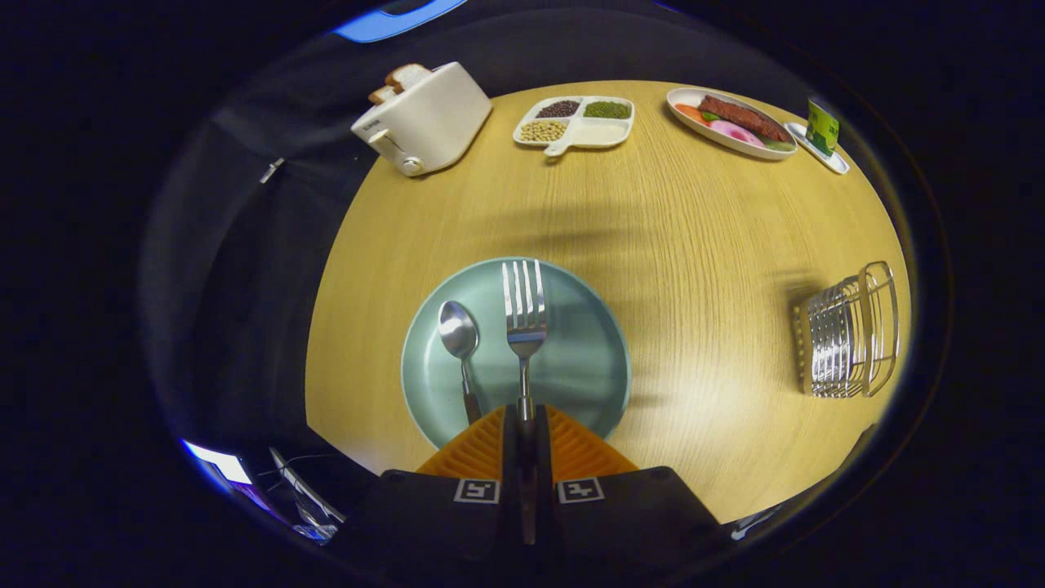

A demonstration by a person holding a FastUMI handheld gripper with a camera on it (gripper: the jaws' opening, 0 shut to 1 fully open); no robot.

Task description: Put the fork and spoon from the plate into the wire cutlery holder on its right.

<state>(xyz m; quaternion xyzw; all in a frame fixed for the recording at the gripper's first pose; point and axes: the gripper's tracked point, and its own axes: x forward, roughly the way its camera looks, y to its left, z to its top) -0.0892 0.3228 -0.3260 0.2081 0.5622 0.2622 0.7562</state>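
Toaster (424,118), divided dish (576,122) and food plate (729,122) line my table's (694,245) far edge; holder (849,336) sits at its right edge, path unobstructed. My gripper (526,425) is level, clamped on the fork (524,314) handle, tines pointing away over the plate (588,359). Spoon (460,343) lies parallel, left of it

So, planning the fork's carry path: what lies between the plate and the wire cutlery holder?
In the gripper view, only bare wooden table lies between the plate and the wire cutlery holder. The gripper is shut on the fork handle.
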